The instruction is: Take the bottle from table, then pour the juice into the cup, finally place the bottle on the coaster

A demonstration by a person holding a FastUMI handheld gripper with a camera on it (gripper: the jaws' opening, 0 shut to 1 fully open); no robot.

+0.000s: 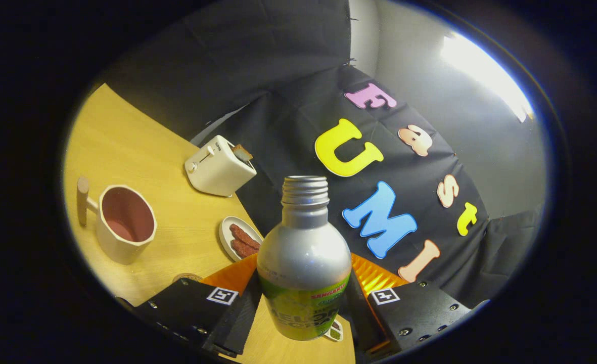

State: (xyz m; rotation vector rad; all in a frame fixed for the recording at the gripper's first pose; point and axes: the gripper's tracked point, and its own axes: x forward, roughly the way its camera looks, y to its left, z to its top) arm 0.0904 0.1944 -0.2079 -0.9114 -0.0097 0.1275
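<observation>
Over a pale wooden table (141, 151), your gripper (302, 303) clamps the uncapped silver bottle (303, 263) between both fingers; its green label is only partly legible. The cup (126, 222) stands well apart, beside a toaster (219, 167).

The bottle (303, 253) is shiny smooth metal, the table (141, 151) pale smooth wood, the wall (278, 76) soft matt cloth.

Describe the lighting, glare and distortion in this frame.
Gripper view: strong fisheye bends the table edge; a ceiling light blows out to white glare; the bottle, clamped in the gripper, shows soft highlights; cup and toaster look evenly lit and sharp.
</observation>
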